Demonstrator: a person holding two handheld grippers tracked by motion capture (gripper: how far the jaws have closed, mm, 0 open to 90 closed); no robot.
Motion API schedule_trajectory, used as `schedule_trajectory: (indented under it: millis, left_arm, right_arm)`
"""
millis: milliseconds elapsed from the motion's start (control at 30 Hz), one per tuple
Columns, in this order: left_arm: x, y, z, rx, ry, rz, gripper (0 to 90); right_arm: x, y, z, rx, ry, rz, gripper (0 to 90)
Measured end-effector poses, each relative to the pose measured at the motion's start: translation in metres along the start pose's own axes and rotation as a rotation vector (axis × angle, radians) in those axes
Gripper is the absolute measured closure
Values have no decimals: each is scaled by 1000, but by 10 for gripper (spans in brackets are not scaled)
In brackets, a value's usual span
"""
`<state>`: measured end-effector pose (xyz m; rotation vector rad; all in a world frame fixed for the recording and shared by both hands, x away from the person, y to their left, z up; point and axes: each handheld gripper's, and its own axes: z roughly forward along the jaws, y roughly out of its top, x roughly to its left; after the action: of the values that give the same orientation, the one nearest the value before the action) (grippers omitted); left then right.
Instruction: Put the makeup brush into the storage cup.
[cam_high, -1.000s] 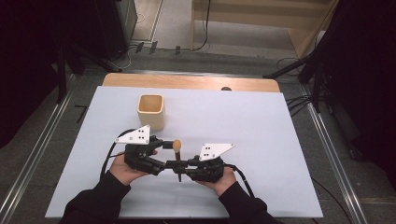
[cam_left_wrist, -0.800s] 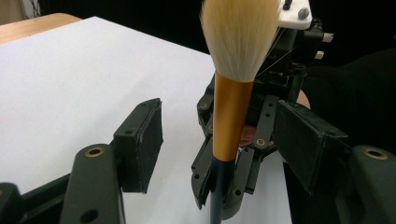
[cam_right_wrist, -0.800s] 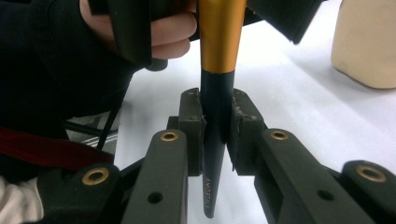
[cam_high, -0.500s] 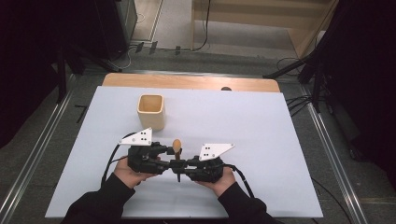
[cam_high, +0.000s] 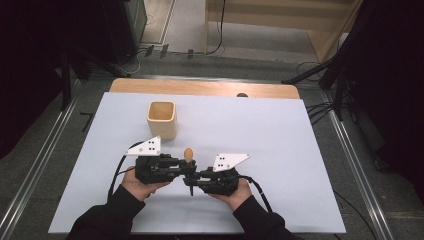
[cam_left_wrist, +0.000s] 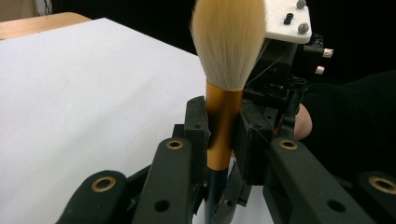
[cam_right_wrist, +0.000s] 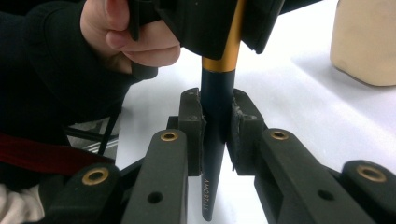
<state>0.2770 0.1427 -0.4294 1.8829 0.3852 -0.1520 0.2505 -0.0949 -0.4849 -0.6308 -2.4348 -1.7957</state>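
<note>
My left tool (cam_left_wrist: 219, 135) clamps the brush's (cam_left_wrist: 228, 56) gold ferrule at frame centre; my right tool (cam_right_wrist: 217, 126) grips its dark handle below. The high view adds a cup (cam_high: 161, 119) upper left on the counter (cam_high: 280, 135).

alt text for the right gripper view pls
The right tongs clamp the dark handle of an upright makeup brush. Just above, the left tongs, held in a hand, grip its gold ferrule; a beige cup stands behind on the white table.
</note>
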Motion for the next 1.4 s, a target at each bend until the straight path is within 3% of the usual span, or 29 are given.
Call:
schedule_trajectory:
  millis: [133, 367, 400, 467, 533, 667, 800, 967, 1167, 1400]
  left_arm:
    - [-1, 2, -1, 6, -3, -9, 778]
    - [-4, 6, -3, 19, 11, 14, 782]
    - [-3, 7, -5, 14, 15, 11, 782]
    - [-4, 8, -6, 10, 16, 8, 782]
    - [-3, 9, -8, 18, 22, 23, 782]
    - [-3, 12, -12, 38, 33, 23, 782]
    - [-2, 15, -17, 50, 46, 28, 782]
    - [0, 16, -25, 45, 51, 35, 782]
    - [2, 14, -28, 62, 59, 34, 782]
    - [6, 13, -31, 63, 62, 28, 782]
  right_arm:
    - [0, 1, -1, -10, 6, -9, 782]
    - [3, 2, 0, -20, 3, -14, 770]
    - [4, 3, 0, -23, -7, -38, 693]
    - [5, 3, 0, -20, -16, -47, 682]
    - [6, 3, -1, -22, -52, -70, 585]
    - [7, 4, -2, -29, -66, -80, 472]
    - [7, 4, -3, -21, -58, -67, 445]
    - [6, 3, -3, -2, -59, -59, 343]
    - [4, 4, -10, -36, -106, -48, 270]
    - [2, 6, -22, -59, -148, -71, 221]
